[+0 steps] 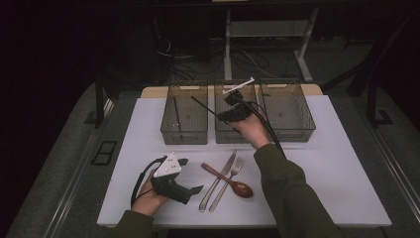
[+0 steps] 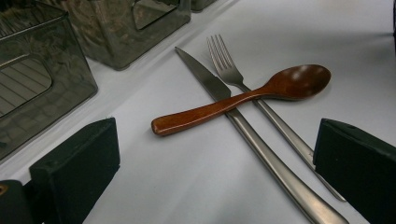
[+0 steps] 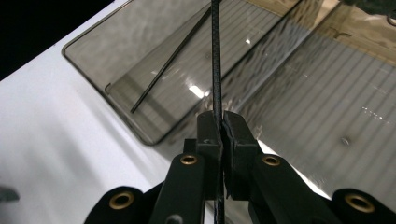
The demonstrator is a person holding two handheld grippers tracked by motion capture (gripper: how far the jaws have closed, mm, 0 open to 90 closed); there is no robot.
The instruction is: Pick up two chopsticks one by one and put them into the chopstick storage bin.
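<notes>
**Black chopstick clamped above the bins**

The right tool (image 1: 229, 115) is clamped on a thin black chopstick (image 3: 215, 56), held over the gap between the left bin (image 1: 184, 115) and the middle bin (image 1: 221, 130) at 12 o'clock on the worktop (image 1: 337, 168). A second chopstick (image 3: 168, 60) lies inside the left bin. The left tool (image 2: 215, 172), jaws apart, rests at 7 o'clock, facing a knife (image 2: 243, 126), fork (image 2: 229, 70) and wooden spoon (image 2: 243, 95) crossed over both.

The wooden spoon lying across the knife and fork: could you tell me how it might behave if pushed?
The wooden spoon looks stiff and probably light. Resting across the knife and fork, it may pivot or rock rather than slide. Its glossy finish could be slippery.
</notes>
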